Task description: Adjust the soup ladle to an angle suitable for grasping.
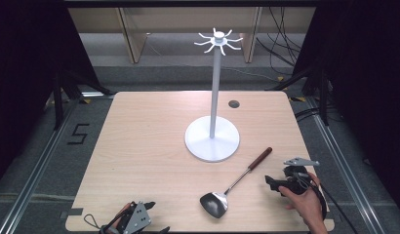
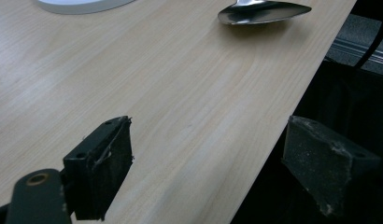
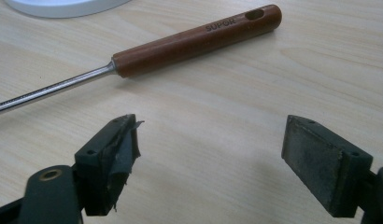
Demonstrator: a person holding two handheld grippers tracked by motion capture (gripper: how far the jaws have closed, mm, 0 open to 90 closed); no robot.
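A metal spatula with a brown wooden handle lies flat on the table, head toward the front edge. In the right gripper view its handle lies a short way beyond my right gripper, whose jaws stand wide apart with nothing between them. In the high view my right gripper sits just right of the shaft, held by a hand. My left gripper rests at the table's front edge, open and empty; the spatula head shows far ahead of it. A white hook stand rises mid-table.
The stand's round base lies just beyond the handle. A small dark grommet sits in the tabletop behind the stand. The table's front edge runs under my left gripper, with dark floor beyond it.
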